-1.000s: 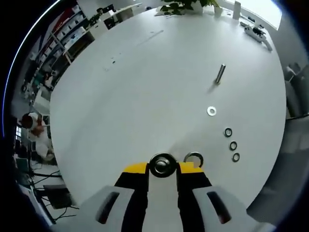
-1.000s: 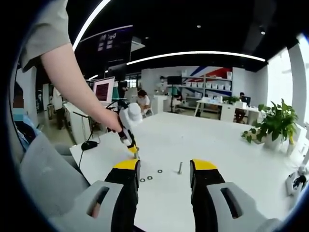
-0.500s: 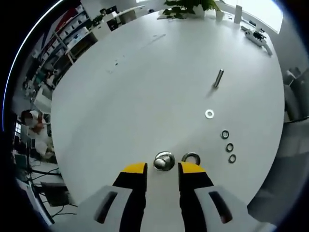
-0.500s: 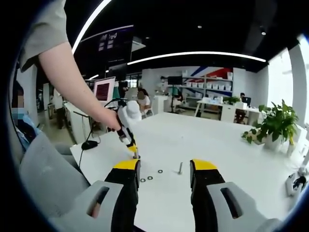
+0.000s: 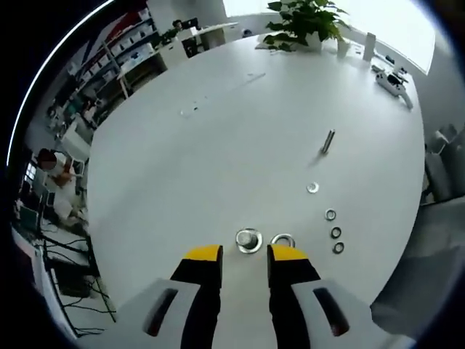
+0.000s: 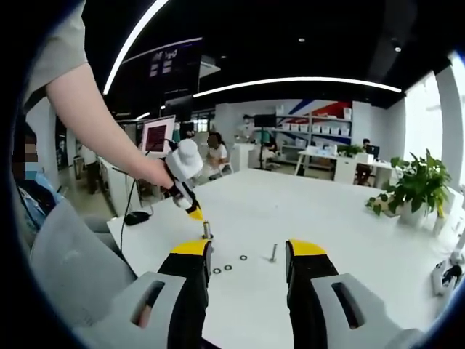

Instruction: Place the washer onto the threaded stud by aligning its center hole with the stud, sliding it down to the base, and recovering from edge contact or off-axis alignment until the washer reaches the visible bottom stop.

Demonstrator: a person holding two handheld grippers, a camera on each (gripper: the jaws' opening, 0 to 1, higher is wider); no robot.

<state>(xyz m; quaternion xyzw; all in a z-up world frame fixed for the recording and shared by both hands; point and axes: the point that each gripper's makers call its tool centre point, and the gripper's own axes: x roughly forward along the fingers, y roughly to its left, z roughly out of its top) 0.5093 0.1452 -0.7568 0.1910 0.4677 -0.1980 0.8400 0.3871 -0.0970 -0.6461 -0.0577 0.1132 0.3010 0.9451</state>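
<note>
Our left gripper (image 5: 244, 256) hangs above the stud (image 5: 248, 240), fingers apart and empty, washer seemingly seated at its base. The right gripper (image 6: 247, 254) is open too. A loose washer (image 5: 282, 241) lies beside the stud; a careless sweep could scatter it across the counter (image 5: 218, 145).

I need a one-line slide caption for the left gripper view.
Open left tool above a white table, near the washer-capped stud, loose washers and a bolt.
</note>
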